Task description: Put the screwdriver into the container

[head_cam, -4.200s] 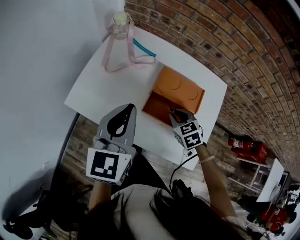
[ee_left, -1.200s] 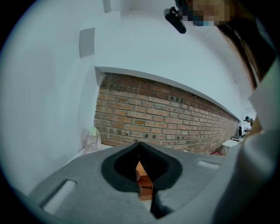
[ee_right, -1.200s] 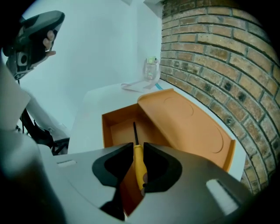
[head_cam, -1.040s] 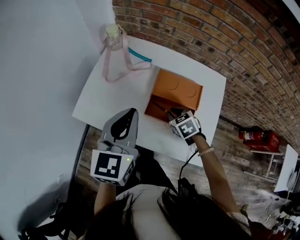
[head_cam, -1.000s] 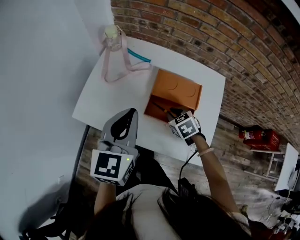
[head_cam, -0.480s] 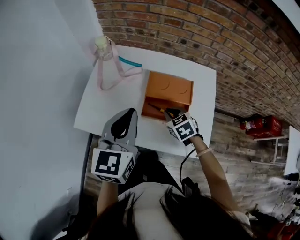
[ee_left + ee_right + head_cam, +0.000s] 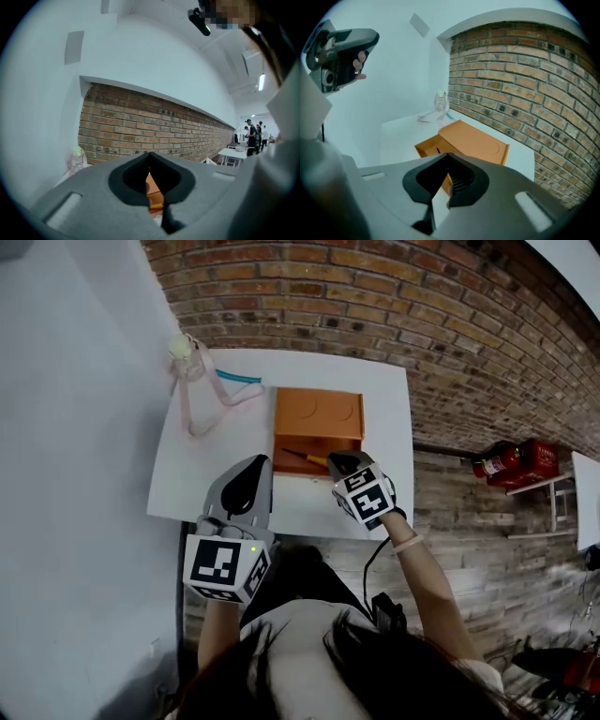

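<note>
Right gripper (image 7: 339, 463), in the head view, sits at the near right corner of the container (image 7: 317, 413). Its jaws are pressed together on what we take to be the handle end of the screwdriver (image 7: 302, 457). The tool lies low inside the container's near part, with its shaft pointing toward the left wall. We judge the screwdriver light, stiff and slender. Its metal shaft would be slippery and apt to roll, so the handle is the place to hold it. The container looks light too and could slide on the table (image 7: 216, 479) if we bump a wall. Its lid lies open on the far side, so the way up and back toward us looks free. The left gripper (image 7: 260, 463) hovers off the container's near left corner, apart from it, with open table to the container's left. A bottle (image 7: 185, 351) with a pink strap stands well beyond the container's far left corner.

In the left gripper view, we see the jaws together with nothing between them. A sliver of the orange container shows through the gap.

In the right gripper view, the jaws meet at the tips. A ribbed, yellow-edged piece sits in the hollow behind them, which we judge to be the handle. The container's near wall lies just past the tips, and the brick wall (image 7: 525, 84) stands well behind the container.
</note>
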Demonstrator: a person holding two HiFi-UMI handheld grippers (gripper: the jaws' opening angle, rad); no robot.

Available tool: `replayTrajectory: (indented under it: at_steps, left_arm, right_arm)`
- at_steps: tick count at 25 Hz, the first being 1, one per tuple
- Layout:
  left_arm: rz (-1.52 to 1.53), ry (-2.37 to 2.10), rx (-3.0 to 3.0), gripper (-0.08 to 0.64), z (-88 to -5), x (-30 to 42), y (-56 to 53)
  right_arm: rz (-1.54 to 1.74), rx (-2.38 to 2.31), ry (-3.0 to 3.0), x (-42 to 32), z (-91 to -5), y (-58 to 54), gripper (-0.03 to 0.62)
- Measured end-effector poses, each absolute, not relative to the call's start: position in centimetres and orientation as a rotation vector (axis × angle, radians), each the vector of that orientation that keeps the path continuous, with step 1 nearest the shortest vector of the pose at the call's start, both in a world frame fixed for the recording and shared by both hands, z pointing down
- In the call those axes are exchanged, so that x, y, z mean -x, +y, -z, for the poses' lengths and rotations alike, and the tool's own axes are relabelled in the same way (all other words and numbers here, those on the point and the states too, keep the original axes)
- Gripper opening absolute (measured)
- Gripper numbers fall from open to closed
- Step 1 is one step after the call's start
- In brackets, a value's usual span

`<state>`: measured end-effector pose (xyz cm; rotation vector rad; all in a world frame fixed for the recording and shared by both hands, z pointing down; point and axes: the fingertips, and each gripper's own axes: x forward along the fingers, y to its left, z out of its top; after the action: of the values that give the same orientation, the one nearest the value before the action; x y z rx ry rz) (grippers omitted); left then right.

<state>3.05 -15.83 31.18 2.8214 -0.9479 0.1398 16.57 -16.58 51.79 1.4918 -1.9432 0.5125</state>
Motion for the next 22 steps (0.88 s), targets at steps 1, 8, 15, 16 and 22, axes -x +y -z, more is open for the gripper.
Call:
replayTrajectory:
  at_steps: [1, 8, 15, 16, 22]
  left_arm:
    - [-0.137, -0.937, -2.826, 0.002, -31.1, -3.1, -15.6]
    - [-0.121, -0.868, -2.858, 0.002, -30.5, -3.7, -13.9]
    - [-0.119, -0.824, -2.879, 0.002, -30.3, -4.1, -12.7]
    - [-0.117, -0.819, -2.883, 0.002, -30.2, -4.2, -12.6]
    - [-0.109, -0.782, -2.903, 0.002, -29.8, -4.7, -12.1]
  right_arm:
    - [-0.511, -1.509, -1.942, -16.7, -51.5, -16.3, 0.008]
    - [-0.498, -1.624, -1.93, -17.3, -49.4, -14.0, 0.008]
    - [-0.469, -1.769, -1.932, -17.7, -47.0, -12.1, 0.007]
    - [-0.463, -1.794, -1.935, -17.7, -46.5, -12.0, 0.008]
    - [-0.438, -1.938, -1.985, -17.7, -43.4, -10.7, 0.006]
